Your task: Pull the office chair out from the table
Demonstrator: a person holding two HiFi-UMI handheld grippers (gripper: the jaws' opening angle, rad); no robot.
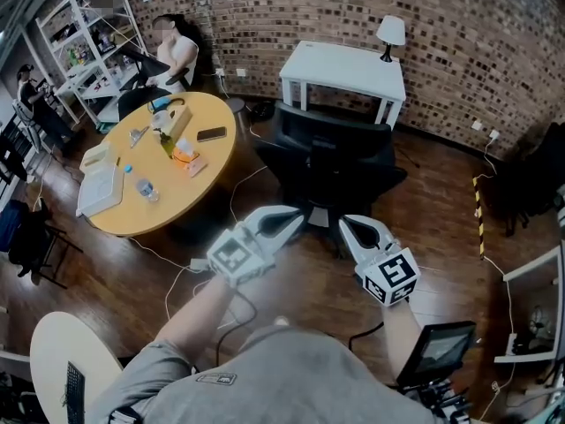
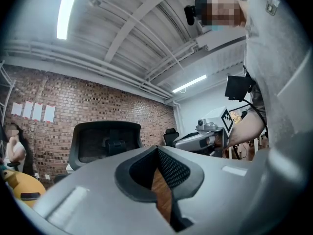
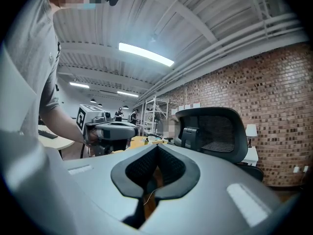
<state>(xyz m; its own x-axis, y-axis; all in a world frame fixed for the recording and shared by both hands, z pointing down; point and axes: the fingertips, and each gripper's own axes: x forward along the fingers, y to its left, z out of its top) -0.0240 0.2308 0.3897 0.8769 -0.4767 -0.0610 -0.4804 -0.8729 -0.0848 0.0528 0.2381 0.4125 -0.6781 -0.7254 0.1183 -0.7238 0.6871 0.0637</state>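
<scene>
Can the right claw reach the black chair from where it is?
Probably yes. The right claw points at the back of the chair, and nothing stands between them. Its jaws are shut, so it would have to open first to grab.

I hold both grippers out in front of me, side by side and near each other but not touching, pointing roughly level. My left gripper (image 1: 297, 221) has its jaws pressed together with nothing between them. My right gripper (image 1: 348, 226) is closed the same way and empty. My left forearm (image 1: 199, 312) reaches in diagonally, and my right forearm (image 1: 402, 329) comes up straighter.
</scene>
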